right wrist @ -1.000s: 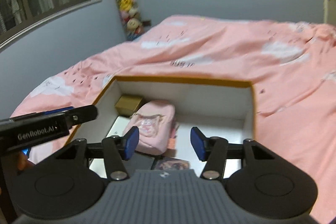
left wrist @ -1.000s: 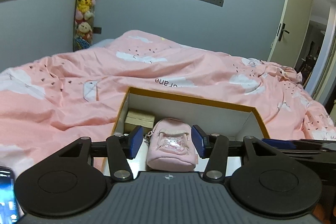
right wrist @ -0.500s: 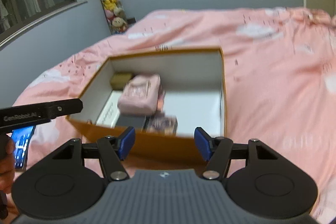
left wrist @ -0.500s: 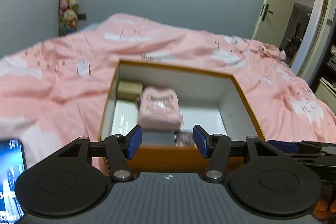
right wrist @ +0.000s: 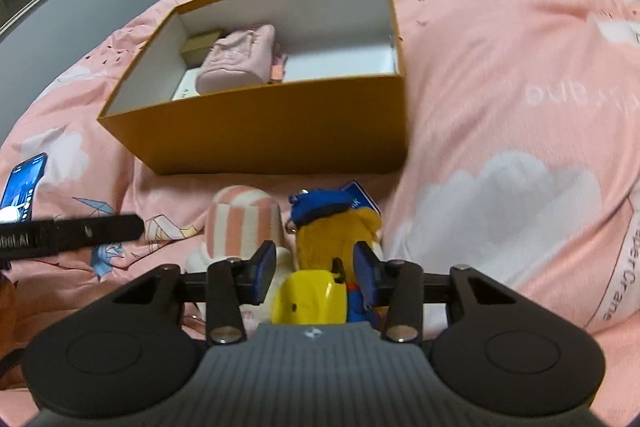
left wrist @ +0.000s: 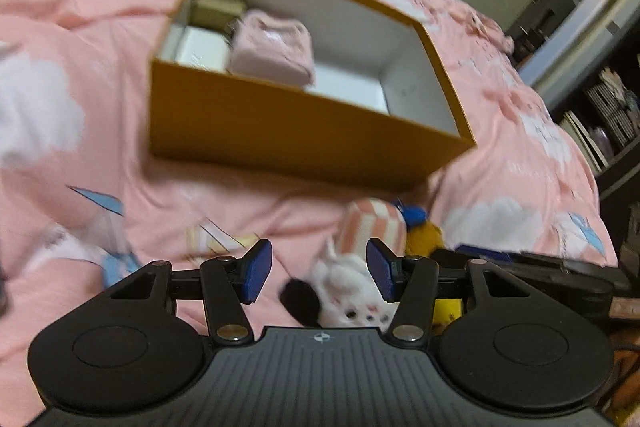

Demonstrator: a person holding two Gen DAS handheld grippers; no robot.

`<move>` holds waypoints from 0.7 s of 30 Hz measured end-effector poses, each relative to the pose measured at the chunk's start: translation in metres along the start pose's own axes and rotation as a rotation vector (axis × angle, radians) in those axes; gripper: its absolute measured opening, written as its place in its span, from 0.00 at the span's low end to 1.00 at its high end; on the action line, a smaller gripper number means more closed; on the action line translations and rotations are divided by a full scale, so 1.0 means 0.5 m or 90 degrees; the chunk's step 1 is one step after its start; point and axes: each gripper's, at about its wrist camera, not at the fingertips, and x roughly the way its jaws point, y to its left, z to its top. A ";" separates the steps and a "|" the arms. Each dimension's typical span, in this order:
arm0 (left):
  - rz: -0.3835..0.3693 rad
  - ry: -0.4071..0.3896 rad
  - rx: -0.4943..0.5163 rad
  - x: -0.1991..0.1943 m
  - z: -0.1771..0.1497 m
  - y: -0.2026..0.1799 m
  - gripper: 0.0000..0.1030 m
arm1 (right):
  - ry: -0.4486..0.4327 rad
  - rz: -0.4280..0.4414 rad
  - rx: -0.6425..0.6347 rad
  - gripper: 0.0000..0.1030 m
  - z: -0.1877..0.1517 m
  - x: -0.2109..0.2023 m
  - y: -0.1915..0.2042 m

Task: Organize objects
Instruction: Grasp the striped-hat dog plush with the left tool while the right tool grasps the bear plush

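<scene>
While the orange box is lying open on the bed, the right claw is closing around the yellow plush toy, not yet pressing it. The left claw is standing apart over the white plush toy; next, I think, each needs a firm grip and a lift into the box.

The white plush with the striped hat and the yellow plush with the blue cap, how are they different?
The white plush wears a pink-and-white striped hat; the yellow plush wears a blue cap. The white plush lies in front of the left claw, whose pads do not touch it; the yellow plush sits between the closing pads of the right claw. Both lie on the pink bedcover, outside the orange box.
</scene>
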 end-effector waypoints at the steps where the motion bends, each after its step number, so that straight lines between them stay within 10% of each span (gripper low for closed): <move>1: -0.005 0.010 0.007 0.007 -0.001 -0.006 0.60 | 0.002 -0.001 0.003 0.44 -0.001 0.002 -0.002; 21: -0.067 0.096 0.069 0.144 0.001 -0.041 0.75 | 0.027 0.020 0.054 0.45 0.015 0.023 -0.052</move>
